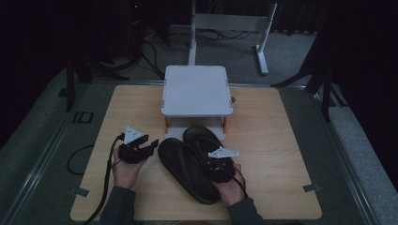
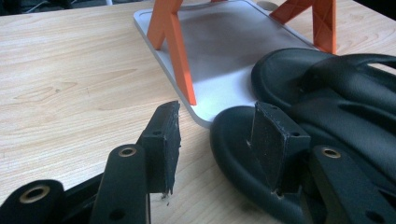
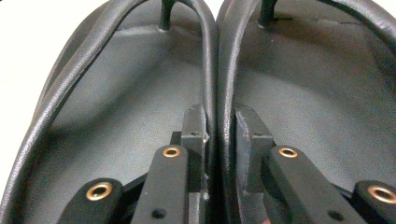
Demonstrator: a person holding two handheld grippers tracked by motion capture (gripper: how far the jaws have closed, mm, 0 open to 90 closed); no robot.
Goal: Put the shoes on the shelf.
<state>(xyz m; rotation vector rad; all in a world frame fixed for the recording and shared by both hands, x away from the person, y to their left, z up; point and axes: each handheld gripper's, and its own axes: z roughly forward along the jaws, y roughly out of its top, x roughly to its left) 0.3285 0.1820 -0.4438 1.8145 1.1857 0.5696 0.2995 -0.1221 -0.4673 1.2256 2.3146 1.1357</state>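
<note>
Right tongs [image 3: 219, 126] clamped on both sandals' [image 1: 187, 164] inner straps [image 3: 217, 70]; left tongs [image 2: 217, 140] half open, empty, beside them on counter [image 1: 263, 140].

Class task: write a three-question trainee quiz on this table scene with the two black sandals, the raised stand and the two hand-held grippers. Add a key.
1. True or false: the right gripper pinches the inner straps of both black sandals together.
2. What colour are the legs of the white stand?
3. The left gripper is: A open, B shut on a sandal.

Key: 1 true; 2 orange; 3 A.
</note>
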